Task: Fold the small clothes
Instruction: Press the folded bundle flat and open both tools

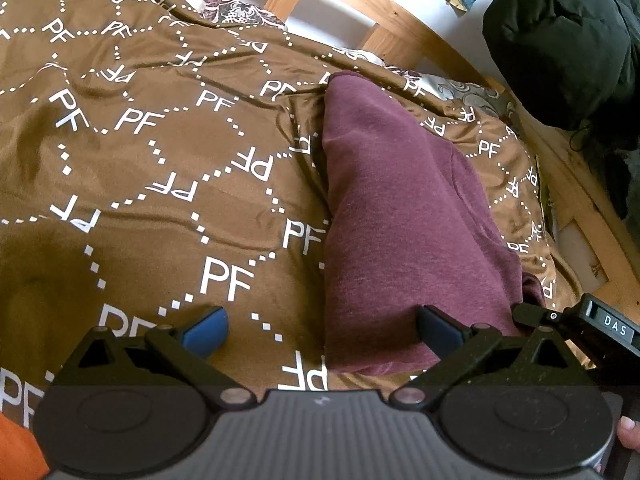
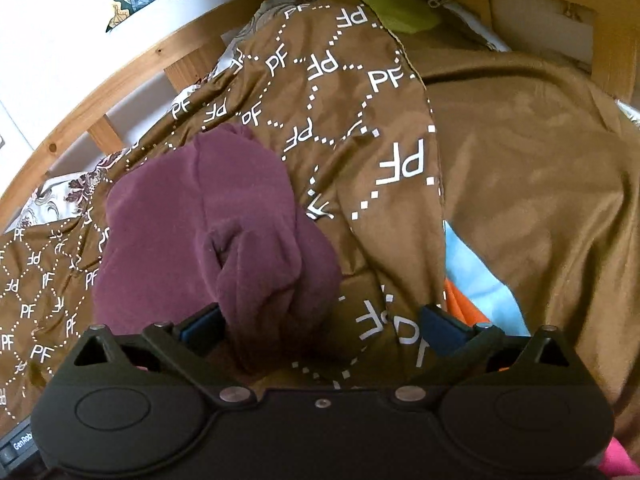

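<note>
The right gripper (image 2: 320, 326) has its jaws spread wide, and nothing is pinched between them. A bunched end of the purple shirt (image 2: 212, 224) pokes in beside its left blue pad, touching or almost touching it, but the pads are not squeezing it. The rest of the shirt runs up and to the left from those jaws, away from the person. The left gripper (image 1: 320, 334) is wide open too and holds nothing. In its view the purple shirt (image 1: 400, 208) lies as a long folded strip, with its long side running straight away from the jaws. The near end of the strip sits just by the right blue pad, off to the right of the middle of the gap. So the shirt lies between the two grippers, and the right one looks closer to the crumpled end. I think that end needs to be smoothed or tucked next, and the right hand has the shorter reach. The shirt rests on a brown blanket (image 1: 168, 168) with white letters, and a wooden bed frame (image 1: 404, 12) stands behind it.
</note>
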`<state>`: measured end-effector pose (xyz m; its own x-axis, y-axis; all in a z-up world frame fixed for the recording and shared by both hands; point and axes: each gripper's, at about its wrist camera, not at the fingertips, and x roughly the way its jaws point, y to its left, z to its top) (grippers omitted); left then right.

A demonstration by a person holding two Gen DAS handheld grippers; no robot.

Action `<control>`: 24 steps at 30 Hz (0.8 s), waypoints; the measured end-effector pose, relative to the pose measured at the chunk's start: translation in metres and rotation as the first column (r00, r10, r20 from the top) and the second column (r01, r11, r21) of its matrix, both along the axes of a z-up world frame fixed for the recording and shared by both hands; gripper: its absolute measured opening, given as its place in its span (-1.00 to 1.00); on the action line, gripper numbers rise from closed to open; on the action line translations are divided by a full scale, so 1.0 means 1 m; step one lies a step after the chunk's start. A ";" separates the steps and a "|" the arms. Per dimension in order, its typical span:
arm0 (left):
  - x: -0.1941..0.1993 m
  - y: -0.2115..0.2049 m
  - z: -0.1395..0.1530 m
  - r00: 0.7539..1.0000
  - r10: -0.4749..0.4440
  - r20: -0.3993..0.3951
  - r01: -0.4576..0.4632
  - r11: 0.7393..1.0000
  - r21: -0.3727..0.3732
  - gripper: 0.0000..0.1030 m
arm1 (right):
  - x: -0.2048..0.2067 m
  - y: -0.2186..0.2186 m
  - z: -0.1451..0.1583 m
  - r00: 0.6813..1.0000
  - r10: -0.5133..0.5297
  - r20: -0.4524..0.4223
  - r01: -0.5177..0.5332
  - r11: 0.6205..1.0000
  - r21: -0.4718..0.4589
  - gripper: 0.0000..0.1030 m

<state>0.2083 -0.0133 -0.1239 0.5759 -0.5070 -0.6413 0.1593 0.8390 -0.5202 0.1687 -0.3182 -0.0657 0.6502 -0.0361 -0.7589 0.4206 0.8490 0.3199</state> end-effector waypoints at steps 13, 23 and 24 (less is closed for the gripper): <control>0.000 0.001 -0.003 1.000 0.003 0.001 -0.003 1.000 0.004 0.99 | -0.026 -0.007 0.022 0.973 -0.054 0.225 0.044 0.998 0.050 0.97; 0.000 0.001 -0.003 1.000 0.004 0.000 -0.004 1.000 0.004 0.99 | -0.013 0.042 0.032 0.964 0.192 0.182 -0.141 0.956 -0.256 -0.33; 0.000 0.001 -0.003 1.000 0.003 0.000 -0.003 1.000 0.004 0.99 | -0.013 0.046 0.031 0.963 0.207 0.174 -0.156 0.951 -0.268 -0.43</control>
